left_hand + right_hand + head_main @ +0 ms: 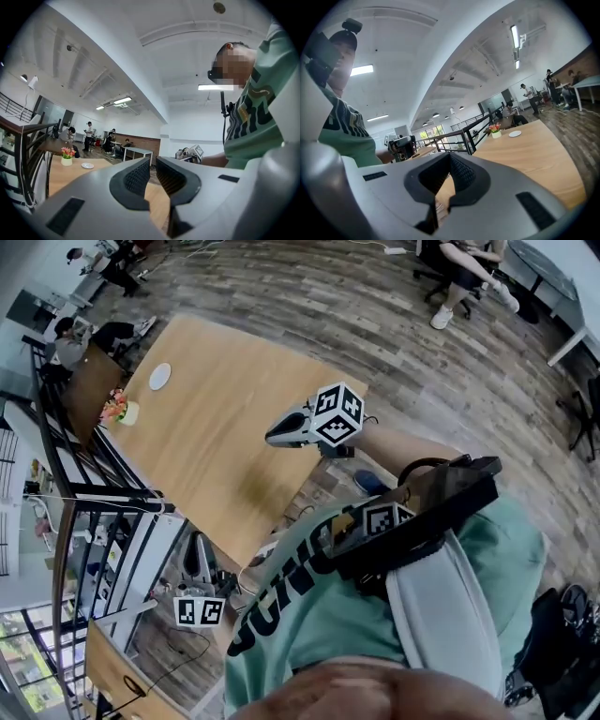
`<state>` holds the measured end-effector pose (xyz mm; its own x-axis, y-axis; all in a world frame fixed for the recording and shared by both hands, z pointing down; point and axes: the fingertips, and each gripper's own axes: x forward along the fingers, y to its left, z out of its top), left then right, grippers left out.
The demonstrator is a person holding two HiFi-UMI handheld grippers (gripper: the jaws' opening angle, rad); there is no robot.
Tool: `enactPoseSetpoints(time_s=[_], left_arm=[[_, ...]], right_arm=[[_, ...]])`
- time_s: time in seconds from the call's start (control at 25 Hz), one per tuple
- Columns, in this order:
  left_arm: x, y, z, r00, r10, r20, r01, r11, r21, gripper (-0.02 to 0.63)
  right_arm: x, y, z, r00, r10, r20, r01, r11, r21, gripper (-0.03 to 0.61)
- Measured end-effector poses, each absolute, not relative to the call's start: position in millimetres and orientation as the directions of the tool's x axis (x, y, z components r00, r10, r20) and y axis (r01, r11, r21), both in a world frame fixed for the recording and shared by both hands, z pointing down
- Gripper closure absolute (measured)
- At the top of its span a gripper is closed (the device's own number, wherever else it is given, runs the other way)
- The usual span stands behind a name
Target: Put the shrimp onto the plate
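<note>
Plate's clear across the tabletop [216, 442] from me
Right gripper [450, 155] closed, empty, at the near edge. Left gripper [153, 160] barely cracked, by the railing [103, 486]. Plate [160, 376] and flowerpot [119, 411] sit near the far corner.

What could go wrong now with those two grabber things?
I can't see any shrimp, so there may be nothing to pick up. The plate sits at the far end of the table, close to a flower pot that a reaching gripper might knock. The left gripper is off the table near a metal railing and could bump it.
</note>
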<state>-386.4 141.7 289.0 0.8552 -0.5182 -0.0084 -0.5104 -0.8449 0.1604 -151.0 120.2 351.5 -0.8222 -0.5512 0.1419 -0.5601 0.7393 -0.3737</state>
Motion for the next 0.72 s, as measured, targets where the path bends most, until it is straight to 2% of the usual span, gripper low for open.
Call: enactPoseSetpoints(time_s=[0.12, 0.24, 0.56, 0.72], left_arm=[[-422, 145, 286, 0.862, -0.507, -0.017, -0.494, -0.847, 0.197, 0.566], [-423, 154, 279, 0.872, -0.487, -0.043, -0.47, -0.86, 0.2, 0.566], [-384, 172, 261, 0.851, -0.518, -0.085, -0.502, -0.85, 0.159, 0.566], [-330, 174, 262, 0.843, -0.525, -0.116, -0.497, -0.843, 0.205, 0.566]], right_arm=[[-189, 128, 341, -0.817, -0.56, 0.139, -0.565, 0.73, -0.384, 0.571], [-198, 137, 328, -0.819, -0.558, 0.134, -0.565, 0.74, -0.364, 0.57], [-156, 147, 305, -0.835, -0.538, 0.116, -0.544, 0.777, -0.316, 0.571], [-101, 152, 302, -0.832, -0.542, 0.12, -0.55, 0.774, -0.314, 0.571]])
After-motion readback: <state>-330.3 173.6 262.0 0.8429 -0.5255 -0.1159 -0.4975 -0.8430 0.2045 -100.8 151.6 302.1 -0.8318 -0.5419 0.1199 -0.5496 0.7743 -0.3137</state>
